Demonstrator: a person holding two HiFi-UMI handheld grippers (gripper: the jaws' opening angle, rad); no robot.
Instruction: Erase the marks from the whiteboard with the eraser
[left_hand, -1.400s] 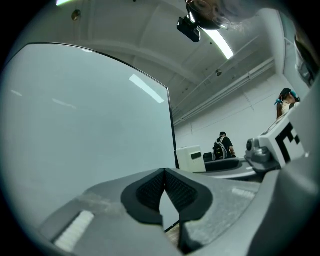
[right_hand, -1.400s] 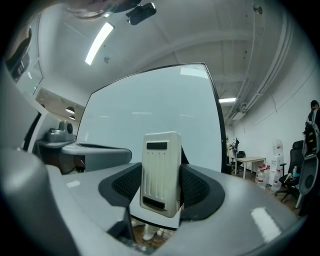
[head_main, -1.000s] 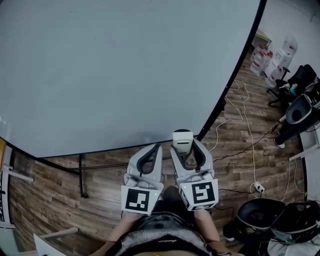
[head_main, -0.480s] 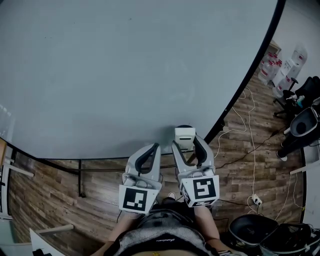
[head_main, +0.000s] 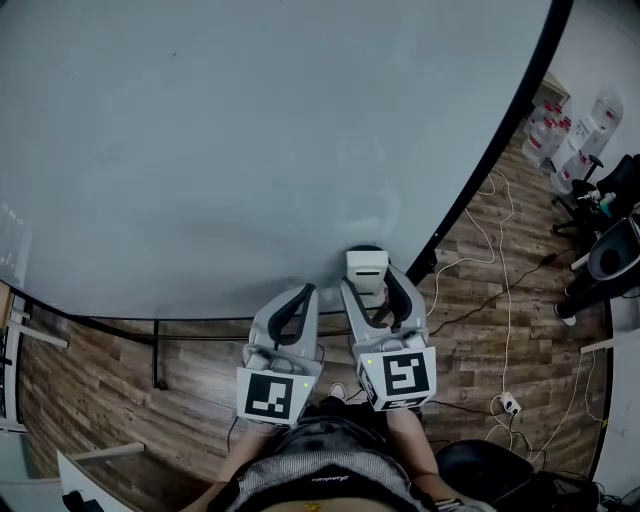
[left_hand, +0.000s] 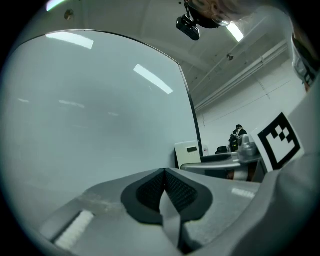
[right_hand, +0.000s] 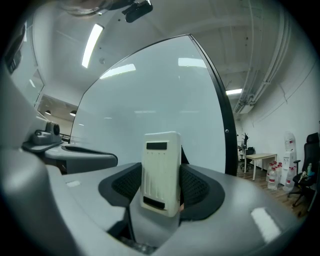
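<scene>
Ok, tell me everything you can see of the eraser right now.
The eraser is a cream-white, plastic-looking rectangular block with a dark slot near each end. It stands upright, clamped between the black pads of the right gripper, its top half sticking out beyond them. It sits near the lower edge of the whiteboard; whether they touch cannot be told.

I count one whiteboard (head_main: 250, 130). One eraser (head_main: 366, 270). Two tongs: left tongs (head_main: 308, 293), right tongs (head_main: 379, 296). Two marker cubes, one per tongs: left cube (head_main: 272, 394), right cube (head_main: 398, 377). One power strip (head_main: 503, 405) on floor. White cables (head_main: 505, 290): several strands, tangled, can't give me firm number. Water bottles (head_main: 560, 145): cluster of several, too small for exact count. One black office chair (head_main: 612, 172) I can be sure of. One white desk (right_hand: 260, 158) in right gripper view. One person (left_hand: 237, 136) far off in left gripper view.
</scene>
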